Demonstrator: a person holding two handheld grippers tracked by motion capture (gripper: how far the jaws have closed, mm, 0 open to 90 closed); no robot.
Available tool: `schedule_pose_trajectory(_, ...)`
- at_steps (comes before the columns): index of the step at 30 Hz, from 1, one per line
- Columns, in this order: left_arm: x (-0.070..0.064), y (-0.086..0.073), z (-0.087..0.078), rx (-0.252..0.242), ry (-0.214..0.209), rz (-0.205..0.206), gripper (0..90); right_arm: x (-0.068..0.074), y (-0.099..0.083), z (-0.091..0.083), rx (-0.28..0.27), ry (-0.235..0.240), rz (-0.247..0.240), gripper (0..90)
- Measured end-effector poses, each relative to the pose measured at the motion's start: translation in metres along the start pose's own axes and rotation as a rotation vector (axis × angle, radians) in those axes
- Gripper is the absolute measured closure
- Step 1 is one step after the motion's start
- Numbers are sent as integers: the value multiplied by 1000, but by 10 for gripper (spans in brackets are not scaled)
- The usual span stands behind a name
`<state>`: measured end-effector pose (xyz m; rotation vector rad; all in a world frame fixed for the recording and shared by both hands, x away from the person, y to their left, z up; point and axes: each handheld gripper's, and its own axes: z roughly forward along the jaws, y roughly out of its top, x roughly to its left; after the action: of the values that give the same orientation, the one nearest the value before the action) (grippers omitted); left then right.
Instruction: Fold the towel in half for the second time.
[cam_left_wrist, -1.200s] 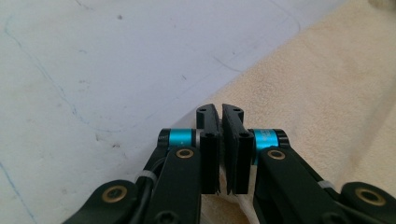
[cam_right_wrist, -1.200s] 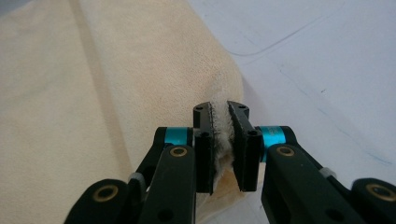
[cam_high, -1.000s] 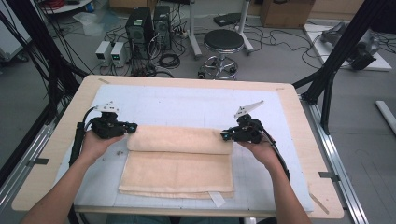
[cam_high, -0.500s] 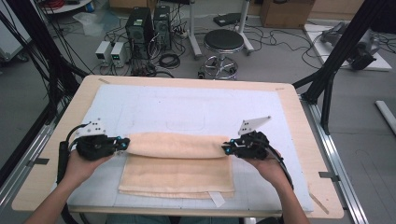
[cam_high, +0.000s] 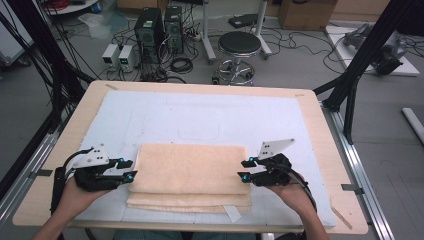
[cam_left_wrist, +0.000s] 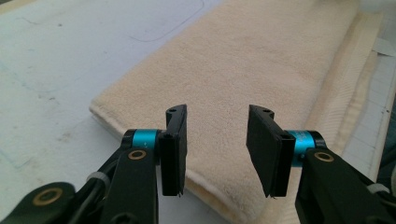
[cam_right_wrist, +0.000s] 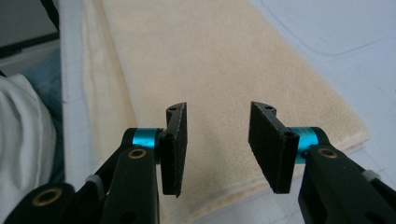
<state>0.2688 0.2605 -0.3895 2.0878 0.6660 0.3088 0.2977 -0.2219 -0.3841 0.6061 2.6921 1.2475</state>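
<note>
We see a cream terry towel (cam_high: 191, 176) lying folded on the pale blue mat (cam_high: 200, 117) that covers the wooden table (cam_high: 320, 130), toward the near edge and roughly centred between the two hands. Its upper fold sits squarely over the lower layers, whose edges peek out in a stepped band along the near side. A small white label (cam_high: 231, 213) sticks out from that near edge at the right.

Our left gripper (cam_high: 127, 170) rests just beside the towel's left end, its jaws parted with nothing between them; in the left gripper view (cam_left_wrist: 217, 149) the open jaws frame the towel's (cam_left_wrist: 261, 79) corner, the fabric lying under and beyond them, not pinched. Our right gripper (cam_high: 244, 169) sits at the towel's right end in the same way, jaws apart and empty; in the right gripper view (cam_right_wrist: 217, 149) they stand over the towel's (cam_right_wrist: 224, 65) short edge without clamping it.

Beyond the table we make out a round black stool (cam_high: 240, 45) and some computer towers (cam_high: 160, 30) on the floor, among loose cables.
</note>
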Motion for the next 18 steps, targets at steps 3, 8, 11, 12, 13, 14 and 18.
schedule_pose_trajectory(3, 0, -3, 13, 25, -36, 3, 592, 0, -3, 13, 41, 27, -1, 570)
schedule_pose_trajectory(8, -13, -6, 22, 55, -106, 43, 605, 11, -9, 21, 64, 83, -37, 566)
schedule_pose_trajectory(11, -15, -10, 24, 84, -103, 55, 604, 15, -13, 23, 69, 88, -50, 555)
schedule_pose_trajectory(12, -15, -12, 25, 88, -98, 47, 601, 16, -15, 25, 73, 84, -45, 554)
schedule_pose_trajectory(13, -14, -14, 25, 95, -103, 44, 599, 16, -17, 26, 79, 78, -42, 552)
schedule_pose_trajectory(14, -14, -16, 26, 101, -106, 46, 595, 17, -18, 27, 87, 69, -40, 553)
schedule_pose_trajectory(18, -18, -24, 34, 121, -122, 51, 582, 19, -25, 35, 99, 68, -42, 605)
